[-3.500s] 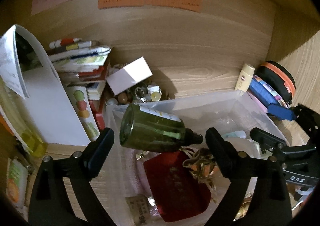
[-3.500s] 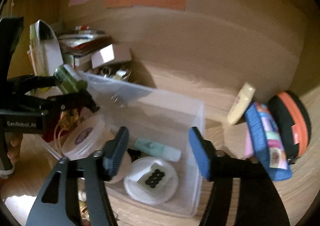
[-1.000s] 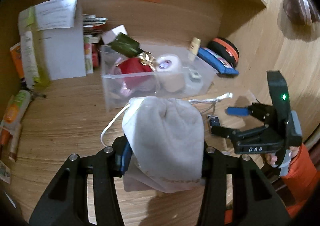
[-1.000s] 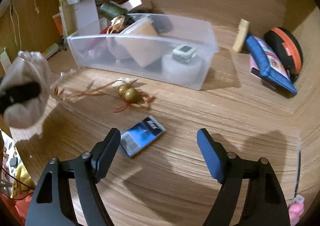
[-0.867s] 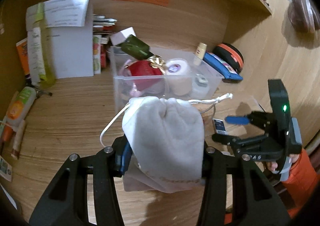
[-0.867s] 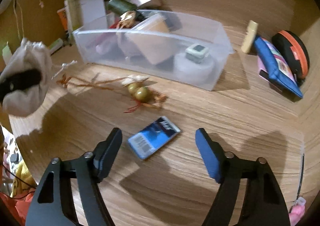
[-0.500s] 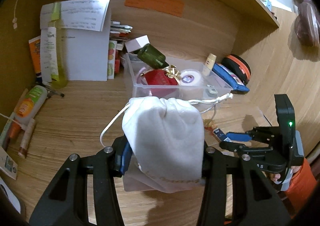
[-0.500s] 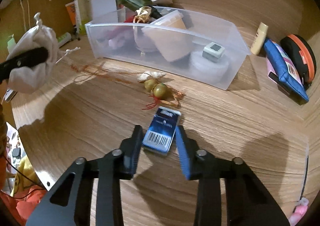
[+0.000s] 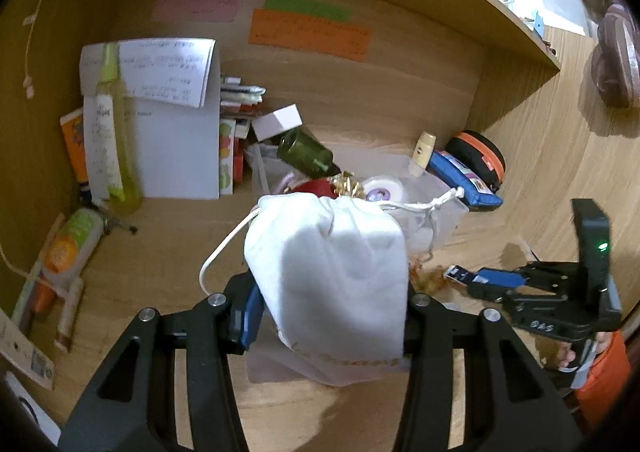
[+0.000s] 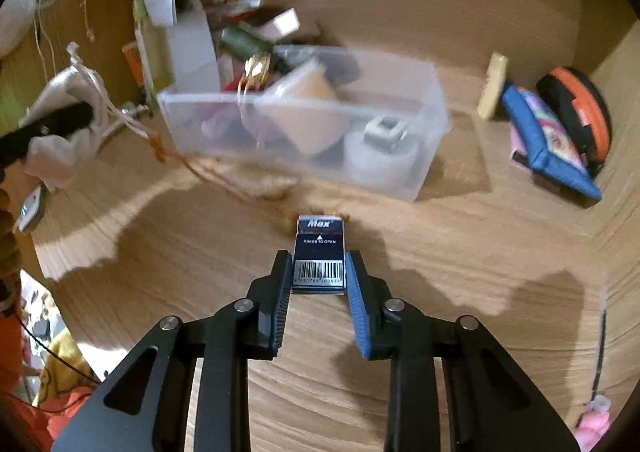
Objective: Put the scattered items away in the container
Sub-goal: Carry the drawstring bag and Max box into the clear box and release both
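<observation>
My left gripper (image 9: 326, 304) is shut on a white drawstring pouch (image 9: 328, 272) and holds it above the desk, in front of the clear plastic container (image 9: 452, 216). My right gripper (image 10: 319, 272) is shut on a small blue staple box (image 10: 319, 252) with a barcode, just above the desk. In the right wrist view the container (image 10: 424, 156) stands ahead, holding a green bottle (image 10: 240, 42), a beige tub (image 10: 308, 108) and other items. A beaded charm with orange cord (image 10: 272, 188) lies between the box and the container. The pouch also shows at the left of that view (image 10: 60, 128).
A white folder (image 9: 176, 148), a stack of books (image 9: 236, 124) and tubes (image 9: 68, 248) stand left of the container. A cream tube (image 10: 492, 92), a blue pouch (image 10: 548, 140) and an orange-black case (image 10: 576, 112) lie to its right. Wooden walls enclose the desk.
My right gripper has closed on the blue staple box and lifted it a little. My left gripper has risen and pulled back with the pouch.
</observation>
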The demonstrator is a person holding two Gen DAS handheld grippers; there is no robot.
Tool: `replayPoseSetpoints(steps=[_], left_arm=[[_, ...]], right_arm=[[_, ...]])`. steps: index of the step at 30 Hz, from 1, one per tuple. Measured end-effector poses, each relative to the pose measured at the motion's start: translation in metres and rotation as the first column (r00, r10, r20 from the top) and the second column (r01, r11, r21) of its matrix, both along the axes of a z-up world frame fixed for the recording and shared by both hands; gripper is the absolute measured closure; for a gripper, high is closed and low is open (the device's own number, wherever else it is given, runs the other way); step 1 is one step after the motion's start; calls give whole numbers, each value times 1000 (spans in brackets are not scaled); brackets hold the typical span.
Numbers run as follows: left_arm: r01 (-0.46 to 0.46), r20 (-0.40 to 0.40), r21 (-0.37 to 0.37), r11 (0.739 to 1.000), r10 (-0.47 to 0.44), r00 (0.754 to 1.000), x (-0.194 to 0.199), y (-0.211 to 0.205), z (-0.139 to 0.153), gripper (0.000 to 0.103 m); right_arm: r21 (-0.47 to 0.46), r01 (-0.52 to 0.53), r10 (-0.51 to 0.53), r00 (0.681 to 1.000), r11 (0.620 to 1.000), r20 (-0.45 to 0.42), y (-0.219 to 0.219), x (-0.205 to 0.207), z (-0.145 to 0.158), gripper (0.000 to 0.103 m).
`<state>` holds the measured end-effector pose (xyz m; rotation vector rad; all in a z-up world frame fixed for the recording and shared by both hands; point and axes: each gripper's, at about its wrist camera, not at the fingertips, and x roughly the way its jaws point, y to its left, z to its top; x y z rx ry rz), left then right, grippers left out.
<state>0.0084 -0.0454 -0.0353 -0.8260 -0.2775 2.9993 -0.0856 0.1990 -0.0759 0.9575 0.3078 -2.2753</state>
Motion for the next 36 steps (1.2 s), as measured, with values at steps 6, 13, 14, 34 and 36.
replayPoseSetpoints(steps=[6, 13, 14, 34, 36], left_arm=[[14, -4, -13, 1000, -14, 1000, -24, 0, 9, 56], [25, -4, -23, 999, -26, 1000, -52, 0, 17, 56], [23, -5, -26, 999, -23, 1000, -56, 1, 19, 56], [60, 102, -44, 997, -55, 993, -124, 1, -7, 56], [63, 106, -44, 997, -58, 993, -126, 2, -10, 55]], right_arm=[[-62, 14, -16, 999, 998, -43, 10, -8, 22, 79], [-102, 28, -35, 997, 994, -68, 17, -24, 40, 79], [-106, 32, -40, 997, 994, -70, 18, -26, 42, 79], [-95, 37, -41, 998, 995, -40, 8, -74, 43, 79], [-87, 34, -37, 999, 996, -31, 4, -79, 41, 79]])
